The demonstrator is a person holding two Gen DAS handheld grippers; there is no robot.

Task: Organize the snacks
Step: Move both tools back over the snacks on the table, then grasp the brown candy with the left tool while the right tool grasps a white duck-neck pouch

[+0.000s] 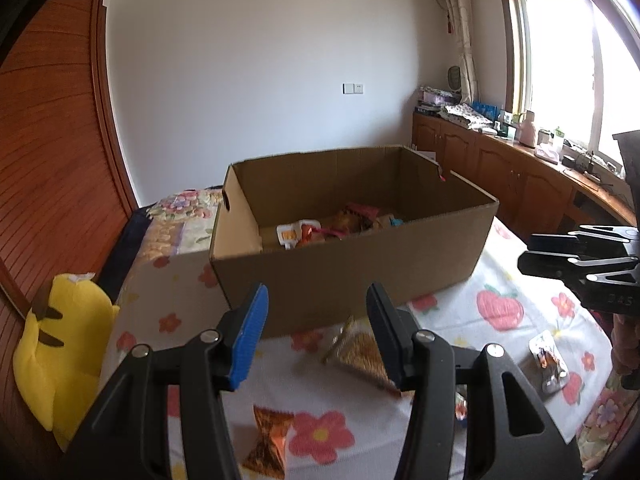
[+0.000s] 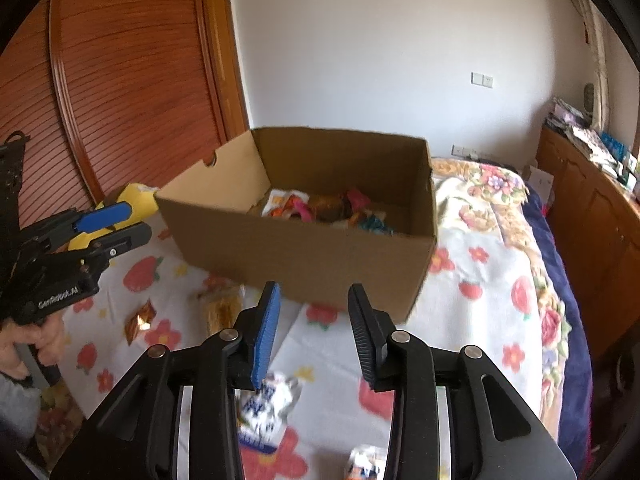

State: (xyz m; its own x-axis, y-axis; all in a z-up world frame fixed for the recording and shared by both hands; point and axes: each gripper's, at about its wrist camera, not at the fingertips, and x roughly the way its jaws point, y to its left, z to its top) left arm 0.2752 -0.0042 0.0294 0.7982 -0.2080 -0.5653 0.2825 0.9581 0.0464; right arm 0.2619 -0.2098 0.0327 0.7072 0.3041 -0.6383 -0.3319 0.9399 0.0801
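Note:
An open cardboard box (image 1: 340, 280) (image 2: 300, 256) stands on the flowered bedsheet with several bright snack packets (image 1: 320, 228) (image 2: 320, 208) inside. My left gripper (image 1: 316, 332) hovers just in front of it, open and empty. A golden-brown packet (image 1: 356, 352) (image 2: 222, 308) lies on the sheet below its black finger, and an orange-gold packet (image 1: 268, 444) (image 2: 138, 320) lies nearer. My right gripper (image 2: 316, 332) is also open with nothing in it, above a white-and-blue packet (image 2: 264, 408). A silver packet (image 1: 548, 360) lies under the right gripper (image 1: 576, 256) in the left wrist view.
A yellow plush toy (image 1: 60, 348) (image 2: 136, 196) sits at the bed's left edge beside a slatted wooden wardrobe (image 1: 48, 140). Wooden cabinets (image 1: 520, 176) with clutter run under the window on the right. A person's hand (image 2: 36, 344) holds the left gripper (image 2: 108, 224).

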